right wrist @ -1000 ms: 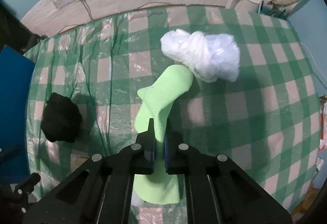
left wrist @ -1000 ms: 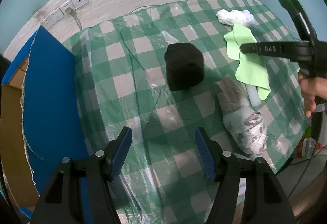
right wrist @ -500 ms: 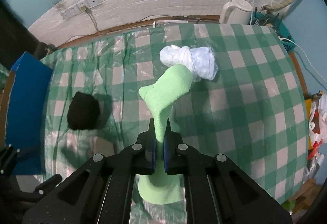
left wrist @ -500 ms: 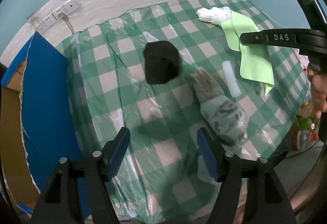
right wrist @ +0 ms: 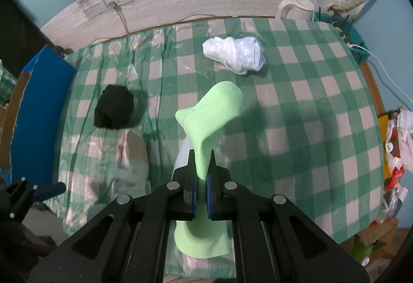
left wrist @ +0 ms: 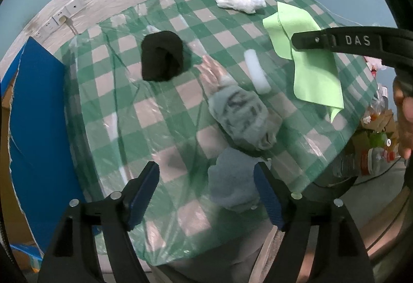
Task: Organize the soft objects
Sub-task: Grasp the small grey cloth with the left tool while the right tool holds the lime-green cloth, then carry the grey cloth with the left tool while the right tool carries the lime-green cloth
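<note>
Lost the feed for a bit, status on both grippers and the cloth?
Right gripper shut on green cloth, lifted off the checkered table. Left gripper open, jaws just widened, empty, above grey bundle. Nothing blocking.

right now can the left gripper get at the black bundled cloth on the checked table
Probably yes: the left gripper is open and empty, and bare tablecloth lies between it and the black bundled cloth.
</note>
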The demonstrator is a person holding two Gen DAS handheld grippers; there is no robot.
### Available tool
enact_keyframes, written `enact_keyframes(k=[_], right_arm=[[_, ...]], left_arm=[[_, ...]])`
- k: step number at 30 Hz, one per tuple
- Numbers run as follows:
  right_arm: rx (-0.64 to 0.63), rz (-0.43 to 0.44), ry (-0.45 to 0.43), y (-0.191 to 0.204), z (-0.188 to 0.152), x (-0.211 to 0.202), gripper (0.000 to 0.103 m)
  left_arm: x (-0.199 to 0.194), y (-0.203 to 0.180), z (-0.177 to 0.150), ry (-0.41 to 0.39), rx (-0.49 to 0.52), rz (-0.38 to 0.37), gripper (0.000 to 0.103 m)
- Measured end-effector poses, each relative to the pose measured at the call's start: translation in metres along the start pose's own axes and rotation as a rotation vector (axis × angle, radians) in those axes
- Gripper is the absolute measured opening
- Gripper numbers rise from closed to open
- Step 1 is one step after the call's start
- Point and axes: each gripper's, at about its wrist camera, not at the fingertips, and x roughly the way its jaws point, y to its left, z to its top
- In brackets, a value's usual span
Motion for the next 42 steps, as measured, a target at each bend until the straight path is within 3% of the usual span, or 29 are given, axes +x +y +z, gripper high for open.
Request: enact_keyframes(k=[7, 19, 21, 22, 27, 33, 42], right_arm=[[-0.02, 0.0, 0.001, 0.007, -0.017, -0.01, 0.005], [-0.026, 0.017, 0.016, 0.014, -0.023, -0.007, 0.005], [-0.027, 0.02, 0.02, 0.014, -0.024, -0.006, 0.005], [-0.028, 0.022, 0.022, 0.014, -0.024, -0.005, 0.005], [-0.03, 0.032, 0.019, 0.016, -0.023, -0.006, 0.005], [-0.032, 0.043, 0.01, 0.018, -0.021, -0.01, 0.005], [-0.043, 0.058, -0.008, 0.025, -0.019, -0.02, 0.005]], left_arm=[[0.007, -0.006, -0.007, 0.02, -0.051, -0.05, 0.079], [0.035, -0.011, -0.009, 0.072, -0.073, -0.073, 0.08], [0.036, -0.011, -0.01, 0.072, -0.073, -0.078, 0.071], [0.037, -0.011, -0.009, 0.073, -0.07, -0.079, 0.062], [0.034, -0.019, -0.009, 0.052, -0.026, -0.042, 0.041], [0.024, -0.02, -0.005, 0.009, -0.012, -0.005, 0.033], [0.005, -0.004, 0.003, -0.055, -0.034, 0.028, 0.031]])
